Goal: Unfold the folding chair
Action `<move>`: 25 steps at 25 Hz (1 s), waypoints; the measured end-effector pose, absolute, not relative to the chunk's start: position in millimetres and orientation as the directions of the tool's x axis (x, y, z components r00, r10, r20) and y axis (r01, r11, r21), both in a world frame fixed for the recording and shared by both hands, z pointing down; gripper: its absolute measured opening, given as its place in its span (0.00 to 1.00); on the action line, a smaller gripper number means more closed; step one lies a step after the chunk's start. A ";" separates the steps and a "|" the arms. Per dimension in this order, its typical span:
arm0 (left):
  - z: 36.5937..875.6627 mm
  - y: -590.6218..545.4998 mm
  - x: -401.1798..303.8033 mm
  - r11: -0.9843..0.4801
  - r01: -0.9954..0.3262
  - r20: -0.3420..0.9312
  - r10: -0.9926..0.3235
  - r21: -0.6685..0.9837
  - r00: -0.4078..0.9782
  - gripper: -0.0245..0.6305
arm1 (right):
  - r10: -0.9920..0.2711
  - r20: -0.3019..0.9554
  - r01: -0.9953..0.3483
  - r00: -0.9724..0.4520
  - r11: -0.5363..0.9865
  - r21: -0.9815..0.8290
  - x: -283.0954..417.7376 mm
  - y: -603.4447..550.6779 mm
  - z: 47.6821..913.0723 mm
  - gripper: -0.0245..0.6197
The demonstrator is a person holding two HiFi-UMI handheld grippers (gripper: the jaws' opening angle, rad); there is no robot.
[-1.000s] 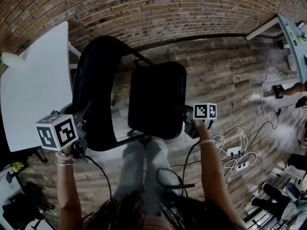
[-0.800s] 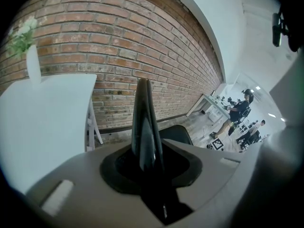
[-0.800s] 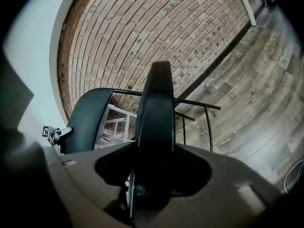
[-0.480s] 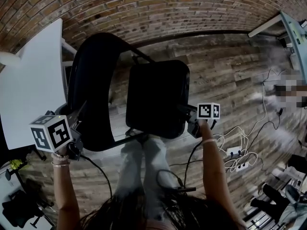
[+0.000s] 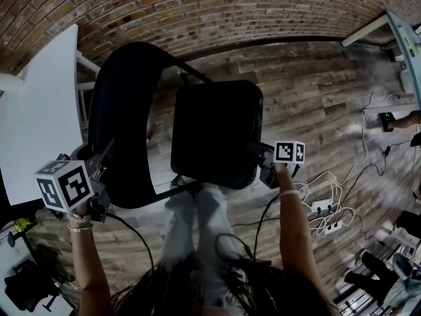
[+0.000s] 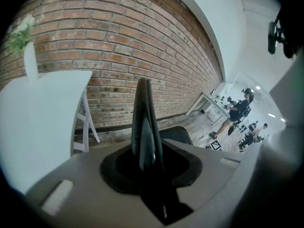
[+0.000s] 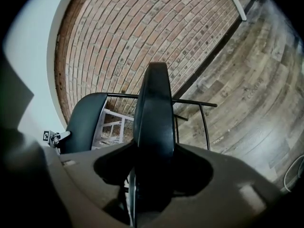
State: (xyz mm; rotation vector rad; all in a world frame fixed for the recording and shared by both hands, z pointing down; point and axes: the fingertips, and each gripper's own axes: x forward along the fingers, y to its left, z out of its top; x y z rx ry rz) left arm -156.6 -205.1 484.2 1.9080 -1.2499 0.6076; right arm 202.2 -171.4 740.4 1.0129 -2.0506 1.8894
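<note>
The folding chair point(image 5: 223, 101) is black — a curved, glossy backrest point(image 5: 125, 130), a padded square seat point(image 5: 214, 143) with rounded corners, and thin dark metal tubes point(image 7: 190, 102) joining the two. It stands on a wooden plank floor point(image 5: 309, 104) close to a brick wall point(image 5: 197, 12). The seat faces upward, roughly flat, with the backrest rising at its left in the head view — a gap lies between them, and floor shows through it

A lab-like studio workspace: red brick wall point(image 5: 197, 12) far, grey wood-plank floor point(image 5: 316, 104), white power strip with tangled cables point(image 5: 323, 210) right.
</note>
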 end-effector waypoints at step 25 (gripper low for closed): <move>502.6 -204.7 -132.8 -0.234 -0.897 0.720 -0.537 0.374 0.440 0.17 | -0.390 0.555 -0.572 -0.735 -0.084 -0.816 253.8 -167.9 780.8 0.41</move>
